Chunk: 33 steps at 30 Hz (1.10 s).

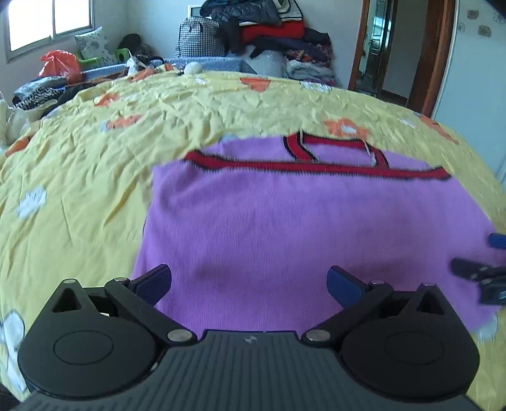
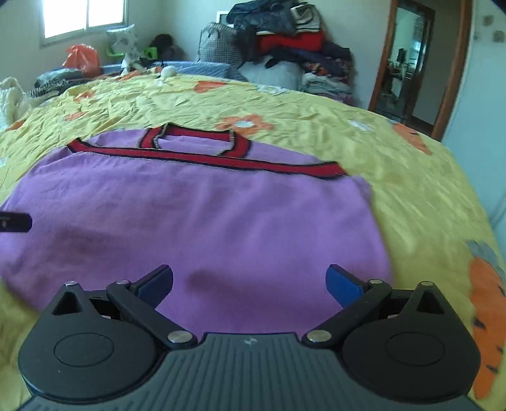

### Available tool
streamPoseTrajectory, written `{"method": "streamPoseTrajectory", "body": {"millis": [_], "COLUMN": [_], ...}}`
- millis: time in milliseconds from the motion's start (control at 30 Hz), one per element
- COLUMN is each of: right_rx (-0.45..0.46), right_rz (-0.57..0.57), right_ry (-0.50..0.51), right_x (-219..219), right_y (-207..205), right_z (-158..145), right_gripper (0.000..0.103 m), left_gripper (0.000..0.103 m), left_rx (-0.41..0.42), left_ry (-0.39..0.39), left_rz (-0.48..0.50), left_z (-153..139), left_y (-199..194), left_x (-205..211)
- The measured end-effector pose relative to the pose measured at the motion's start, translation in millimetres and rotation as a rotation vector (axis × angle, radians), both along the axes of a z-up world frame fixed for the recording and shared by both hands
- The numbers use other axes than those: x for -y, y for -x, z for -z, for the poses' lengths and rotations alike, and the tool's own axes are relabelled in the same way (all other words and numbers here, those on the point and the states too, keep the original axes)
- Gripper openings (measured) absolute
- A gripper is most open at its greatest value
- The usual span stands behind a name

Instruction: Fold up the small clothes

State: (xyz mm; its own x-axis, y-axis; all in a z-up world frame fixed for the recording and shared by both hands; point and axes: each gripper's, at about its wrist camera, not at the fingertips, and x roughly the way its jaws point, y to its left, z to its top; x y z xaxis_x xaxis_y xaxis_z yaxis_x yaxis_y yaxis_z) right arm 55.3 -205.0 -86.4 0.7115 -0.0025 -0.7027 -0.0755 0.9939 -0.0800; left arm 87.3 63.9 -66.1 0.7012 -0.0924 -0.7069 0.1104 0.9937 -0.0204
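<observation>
While both hand-held grippers [image 1: 249, 284] [image 2: 249, 284] gape wide, ribbed purple knit top [image 1: 300, 227] lies flat.

bedroom at home | flowered bedsheet [image 1: 158, 104] | piled clothes [image 1: 278, 34] | window [image 1: 47, 22]

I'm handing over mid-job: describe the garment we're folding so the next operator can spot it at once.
Find the bed with the yellow flowered bedspread that fills both views. Lying flat on it, just ahead of both open tongs, left and right, is a purple knit top. Red bands edged in black cross its far end, and it lies apart from the heap of clothes against the far wall.
</observation>
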Motion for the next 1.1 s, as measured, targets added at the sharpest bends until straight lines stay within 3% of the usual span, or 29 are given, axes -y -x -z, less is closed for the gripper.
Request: {"method": "streamPoseTrajectory", "body": {"millis": [267,367,533,700,833,967,1100], "right_rx": [-0.036,0.01,0.044,0.077,0.103,0.127,0.096], "right_rz": [0.068,0.072,0.102,0.152,0.136,0.051,0.059], "right_ry": [-0.047,-0.073,-0.086,-0.036,0.093,0.2,0.063], "right_x": [-6,-1,-3,-18,-46,-66,-50], "right_y": [-45,-32,-11,2,11,17,15], "right_z": [16,24,25,22,22,26,27], "right_gripper": [0.103,0.103,0.103,0.103,0.103,0.103,0.103], "left_gripper": [0.103,0.103,0.103,0.103,0.103,0.103,0.103], "left_rx": [-0.04,-0.022,-0.027,-0.023,-0.047,-0.118,-0.207], "left_ry": [-0.018,-0.021,-0.011,-0.037,0.077,0.244,0.464], "left_rz": [-0.004,0.018,0.088,0.094,0.083,0.162,0.231], "left_z": [18,30,26,19,14,16,22], "left_y": [-28,-26,-25,-46,-82,-124,-158], "left_x": [6,2,-17,-51,-88,-109,-124]}}
